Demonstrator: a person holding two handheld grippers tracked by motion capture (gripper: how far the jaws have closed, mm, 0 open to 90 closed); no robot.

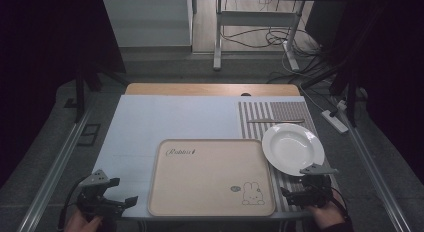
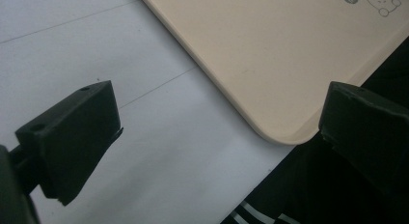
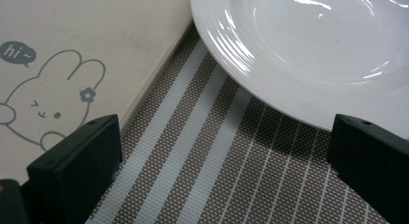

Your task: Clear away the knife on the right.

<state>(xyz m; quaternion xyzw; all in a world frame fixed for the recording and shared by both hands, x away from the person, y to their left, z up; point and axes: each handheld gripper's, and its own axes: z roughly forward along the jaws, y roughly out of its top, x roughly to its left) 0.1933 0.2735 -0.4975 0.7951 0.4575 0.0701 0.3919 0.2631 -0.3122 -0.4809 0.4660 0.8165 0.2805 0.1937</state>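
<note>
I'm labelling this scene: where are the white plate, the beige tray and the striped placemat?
white plate [image 1: 292, 148], high view, its centre.
beige tray [image 1: 210, 177], high view, bare middle.
striped placemat [image 3: 193, 161], right gripper view, bare weave.

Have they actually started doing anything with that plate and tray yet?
Barely. The white plate sits on the striped mat, overlapping the beige tray, which is bare. Both the left gripper and right gripper are open, holding nothing. Everything seems still to do.
</note>
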